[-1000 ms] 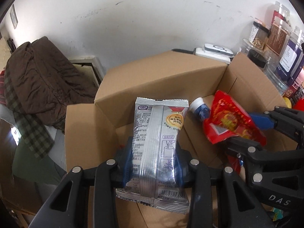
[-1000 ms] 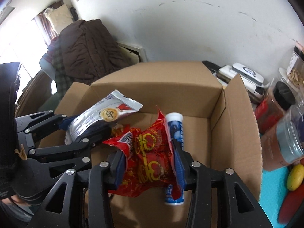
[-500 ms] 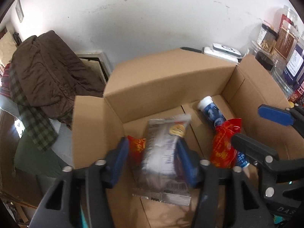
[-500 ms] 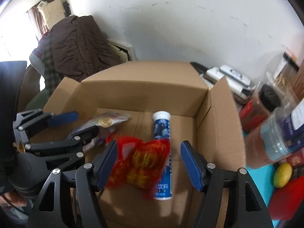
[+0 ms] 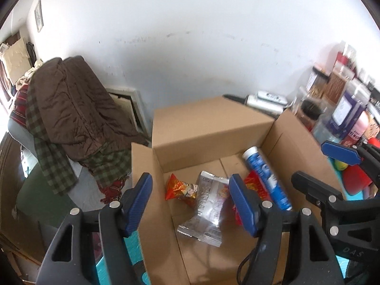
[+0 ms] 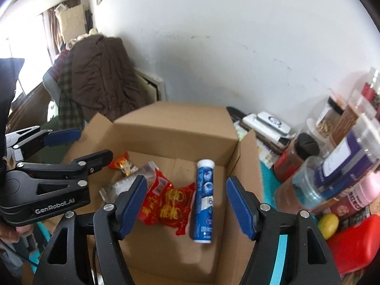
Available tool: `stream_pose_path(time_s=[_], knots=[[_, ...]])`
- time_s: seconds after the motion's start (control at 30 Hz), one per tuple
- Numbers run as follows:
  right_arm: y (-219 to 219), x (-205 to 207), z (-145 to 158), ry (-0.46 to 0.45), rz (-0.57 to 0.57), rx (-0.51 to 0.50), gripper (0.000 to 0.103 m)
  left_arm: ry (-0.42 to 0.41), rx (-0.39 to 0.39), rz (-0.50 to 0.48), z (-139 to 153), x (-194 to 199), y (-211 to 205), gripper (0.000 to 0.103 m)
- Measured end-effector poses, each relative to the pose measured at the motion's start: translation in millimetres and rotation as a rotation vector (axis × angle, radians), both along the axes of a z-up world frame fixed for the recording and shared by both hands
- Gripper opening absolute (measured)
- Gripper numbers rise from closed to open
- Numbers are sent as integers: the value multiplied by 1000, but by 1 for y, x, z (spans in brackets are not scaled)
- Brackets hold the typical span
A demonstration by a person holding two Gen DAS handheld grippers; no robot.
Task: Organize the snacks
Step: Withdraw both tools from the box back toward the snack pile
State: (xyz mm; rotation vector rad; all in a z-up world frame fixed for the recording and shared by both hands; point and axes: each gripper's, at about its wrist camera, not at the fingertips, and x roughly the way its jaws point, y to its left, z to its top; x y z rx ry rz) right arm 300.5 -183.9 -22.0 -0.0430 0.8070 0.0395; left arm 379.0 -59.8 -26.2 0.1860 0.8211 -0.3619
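Both hand-held grippers, left (image 5: 191, 200) and right (image 6: 185, 203), are wide apart and hold nothing. Inside the cardboard box (image 6: 175, 128) lie the silver packet (image 5: 209, 204), red packet (image 6: 168, 201) and blue tube (image 6: 204, 197), the red packet touching the tube

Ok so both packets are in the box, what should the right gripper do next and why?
Probably lift the right gripper clear and swing toward the yellow item beside the cardboard box. Its jaws are open and empty, and the red packet already lies on the box floor.
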Motion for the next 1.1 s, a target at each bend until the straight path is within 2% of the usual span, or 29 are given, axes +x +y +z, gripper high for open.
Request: stream_pose_path(time_s=[0.57, 0.7, 0.8, 0.9, 1.1], knots=[[16, -92, 88, -228, 14, -21, 70, -197, -75, -29, 89, -91, 22, 67], [18, -119, 99, -271, 12, -14, 76, -230, -85, -42, 103, -118, 29, 68], [20, -141, 107, -298, 10, -11, 78, -267, -98, -42, 112, -138, 37, 81], [23, -161, 111, -321, 11, -12, 82, -303, -103, -44, 120, -159, 44, 82], [31, -197, 112, -347, 10, -22, 89, -319, -97, -71, 121, -189, 54, 82]])
